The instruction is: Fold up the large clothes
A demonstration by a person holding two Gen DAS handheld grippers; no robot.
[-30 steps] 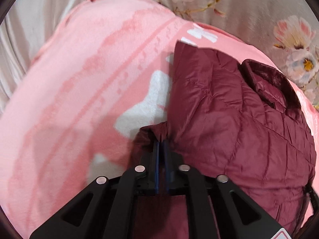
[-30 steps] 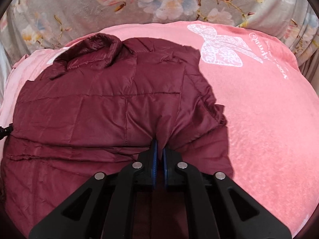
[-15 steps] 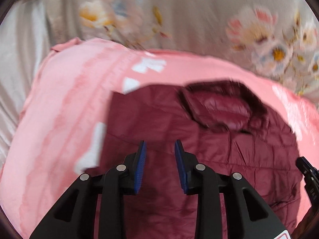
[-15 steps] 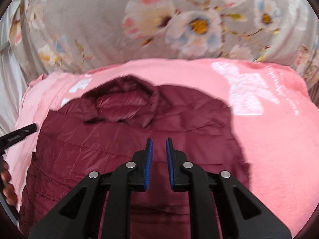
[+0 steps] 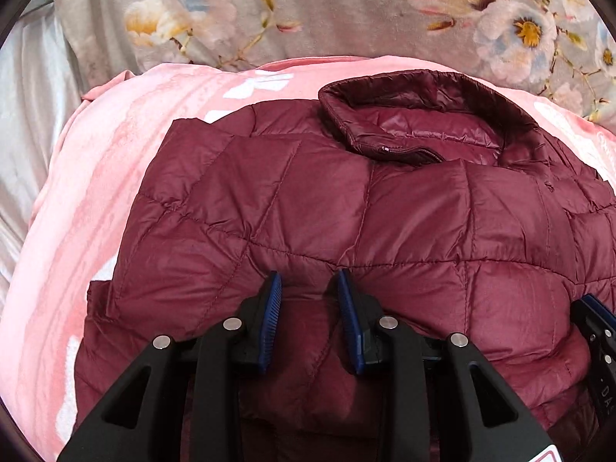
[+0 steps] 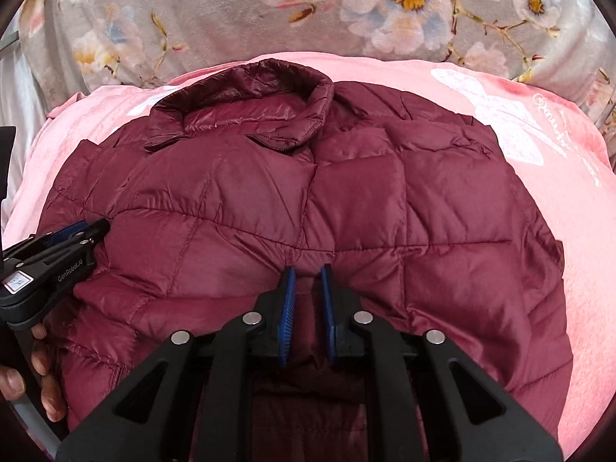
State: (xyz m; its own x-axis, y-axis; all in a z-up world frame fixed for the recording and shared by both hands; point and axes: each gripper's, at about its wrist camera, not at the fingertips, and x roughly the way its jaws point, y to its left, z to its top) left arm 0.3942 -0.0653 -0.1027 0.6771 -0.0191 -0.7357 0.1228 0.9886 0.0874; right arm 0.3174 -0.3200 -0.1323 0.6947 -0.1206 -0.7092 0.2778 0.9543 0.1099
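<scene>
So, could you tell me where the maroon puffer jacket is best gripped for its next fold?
Probably the maroon puffer jacket at its near folded edge, coming from the near side: that puffy edge lies just ahead of both open grippers, left gripper and right gripper.

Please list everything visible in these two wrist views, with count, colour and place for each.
quilted jacket: one, maroon, lying folded on the pink blanket, collar at the far side.
pink blanket: one, pink with white butterfly print, spread under the jacket.
floral cover: one, grey with pale flowers, beyond the blanket.
left gripper: one, black with blue pads, jaws apart over the jacket's near fold.
right gripper: one, black with blue pads, jaws slightly apart over the near fold.
hand: one, holding the left gripper's handle, at the left edge of the right wrist view.
</scene>
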